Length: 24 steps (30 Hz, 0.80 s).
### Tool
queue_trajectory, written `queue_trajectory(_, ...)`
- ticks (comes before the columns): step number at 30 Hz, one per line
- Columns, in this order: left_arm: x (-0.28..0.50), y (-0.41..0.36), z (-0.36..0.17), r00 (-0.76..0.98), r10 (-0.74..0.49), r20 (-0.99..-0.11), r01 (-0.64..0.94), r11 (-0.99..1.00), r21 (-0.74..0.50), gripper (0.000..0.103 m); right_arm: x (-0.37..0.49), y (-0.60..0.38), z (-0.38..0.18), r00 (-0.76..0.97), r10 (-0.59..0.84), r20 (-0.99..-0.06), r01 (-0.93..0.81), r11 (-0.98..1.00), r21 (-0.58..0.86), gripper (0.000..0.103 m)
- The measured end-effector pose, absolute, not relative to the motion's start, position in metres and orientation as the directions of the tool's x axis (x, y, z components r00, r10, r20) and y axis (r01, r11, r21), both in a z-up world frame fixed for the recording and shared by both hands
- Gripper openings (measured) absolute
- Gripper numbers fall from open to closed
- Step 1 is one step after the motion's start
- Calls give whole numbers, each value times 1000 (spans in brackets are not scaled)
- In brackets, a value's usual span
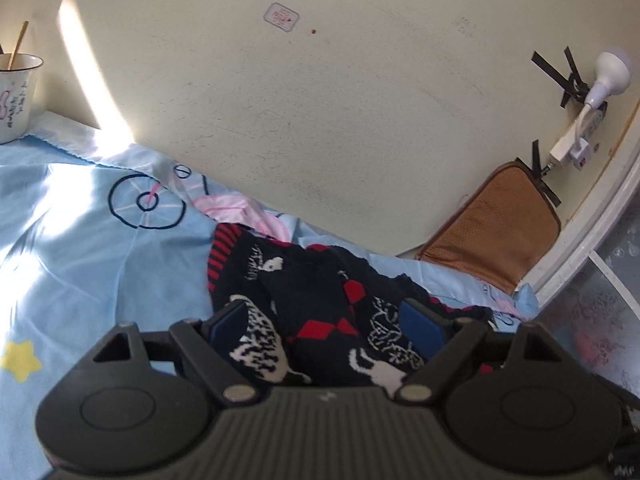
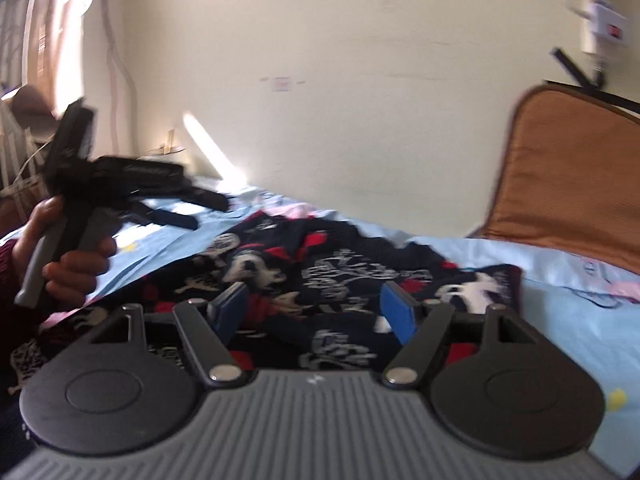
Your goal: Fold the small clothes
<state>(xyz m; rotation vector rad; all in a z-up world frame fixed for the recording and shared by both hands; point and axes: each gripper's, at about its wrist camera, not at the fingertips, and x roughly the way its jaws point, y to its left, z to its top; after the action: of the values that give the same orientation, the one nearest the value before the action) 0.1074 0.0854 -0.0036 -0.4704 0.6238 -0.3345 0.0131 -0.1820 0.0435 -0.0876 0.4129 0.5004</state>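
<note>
A small dark knitted garment (image 1: 316, 300) with red and white patterns lies crumpled on a light blue bedsheet (image 1: 80, 248). In the left wrist view my left gripper (image 1: 326, 326) is open, its blue pads on either side of the garment's near folds. In the right wrist view my right gripper (image 2: 316, 312) is open just above the same garment (image 2: 332, 268), which spreads wide under it. The left gripper (image 2: 208, 206) also shows there at the left, held in a hand, open above the sheet (image 2: 560, 312) beside the garment.
A cream wall (image 1: 320, 120) runs behind the bed. A brown cushion (image 1: 496, 232) leans on it at the right, under a white lamp (image 1: 608, 76) and socket. A white enamel mug (image 1: 16, 96) stands at the far left. A window frame (image 1: 600, 220) is at the right edge.
</note>
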Motion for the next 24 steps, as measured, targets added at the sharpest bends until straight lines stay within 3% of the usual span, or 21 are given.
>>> queue_trajectory(4,108,54,2,662,-556,-502,268,802,-535,80,28,-223,44,820,381,-426,-404,914,41,75)
queue_trajectory(6,115,32,3,626,-557,-546,296,817,-494,79,30,-229,36,814,372,-446,-411,911,10,75)
queue_trajectory(7,121,21,3,612,-536,-581,294,837,-462,72,31,-230,31,809,372,-455,-419,908,-1,75)
queue_trajectory(8,128,10,1,598,-506,-622,285,859,-425,64,34,-230,26,803,370,-467,-424,906,-11,75)
queue_trajectory(9,134,1,-1,588,-480,-651,280,876,-393,35,40,-230,19,795,361,-487,-424,905,-21,69)
queue_trajectory(10,140,-6,-3,583,-451,-675,277,892,-357,7,43,-229,14,787,351,-507,-422,906,-28,37)
queue_trajectory(11,145,-10,-2,583,-445,-680,279,895,-347,7,47,-227,10,788,321,-526,-403,914,-46,16)
queue_trajectory(12,146,-10,3,605,-433,-668,271,901,-338,6,50,-226,9,794,289,-534,-377,924,-60,10)
queue_trajectory(14,138,2,26,713,-396,-578,256,915,-311,6,47,-228,20,829,295,-475,-348,937,-25,10)
queue_trajectory(16,120,26,56,830,-378,-411,251,910,-330,6,40,-228,34,854,334,-398,-356,934,20,10)
queue_trajectory(19,95,56,68,917,-304,-257,216,923,-319,6,41,-211,28,780,439,-446,-461,885,65,12)
queue_trajectory(21,88,73,50,915,-280,-291,185,931,-315,6,46,-192,8,685,479,-549,-527,846,80,17)
queue_trajectory(24,89,89,12,866,-209,-454,81,955,-285,9,49,-184,-8,578,527,-623,-573,806,150,20)
